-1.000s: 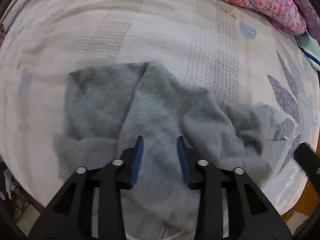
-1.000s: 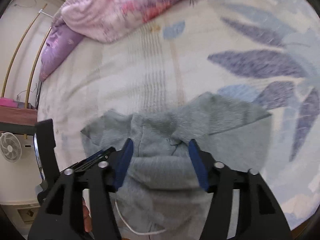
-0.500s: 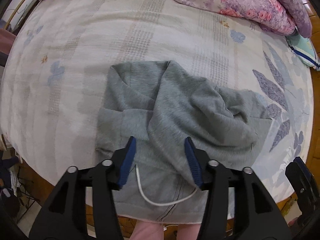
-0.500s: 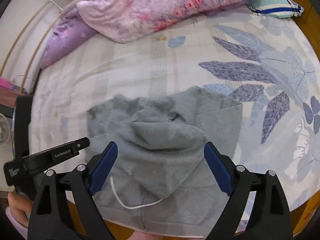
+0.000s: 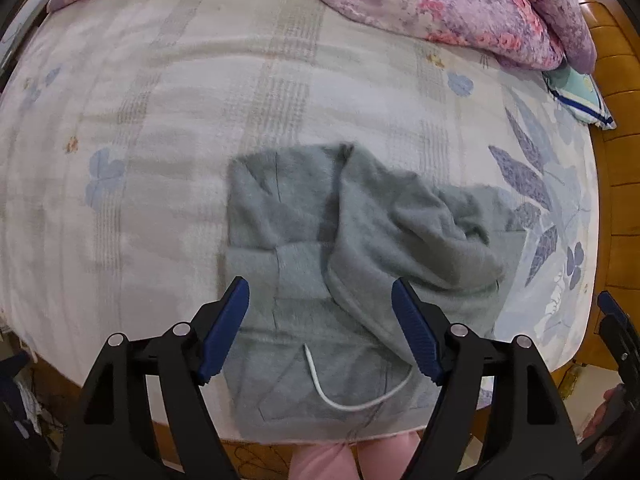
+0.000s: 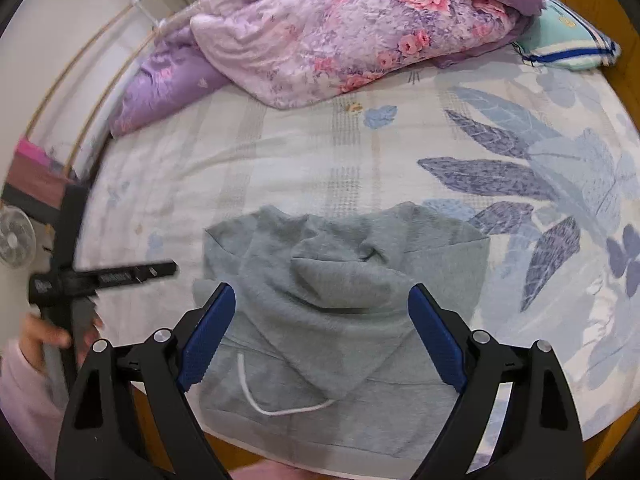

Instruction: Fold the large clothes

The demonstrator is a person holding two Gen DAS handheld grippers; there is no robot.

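A grey hoodie (image 5: 352,264) (image 6: 344,300) lies folded into a rough square at the bed's near edge, its hood flopped over the top and a white drawstring (image 5: 352,400) (image 6: 280,408) looping across the front. My left gripper (image 5: 320,312) hovers above it, pointing down, its jaws still opening with nothing between the blue pads. My right gripper (image 6: 322,312) also hangs above the hoodie, open wide and empty. The left tool (image 6: 104,276) shows at the left of the right wrist view, held by a hand (image 6: 44,332) in a pink sleeve.
The bed (image 5: 160,140) has a pale sheet with blue leaf prints. A pink and purple floral quilt (image 6: 340,28) is heaped at the far side, with a teal pillow (image 6: 568,44) beside it. A wooden bed frame (image 5: 616,120) runs along the right, and a small fan (image 6: 16,240) stands at far left.
Both grippers let go of the hoodie, spread their jaws and rose away from it. The garment now looks smaller and lies still on the bed.
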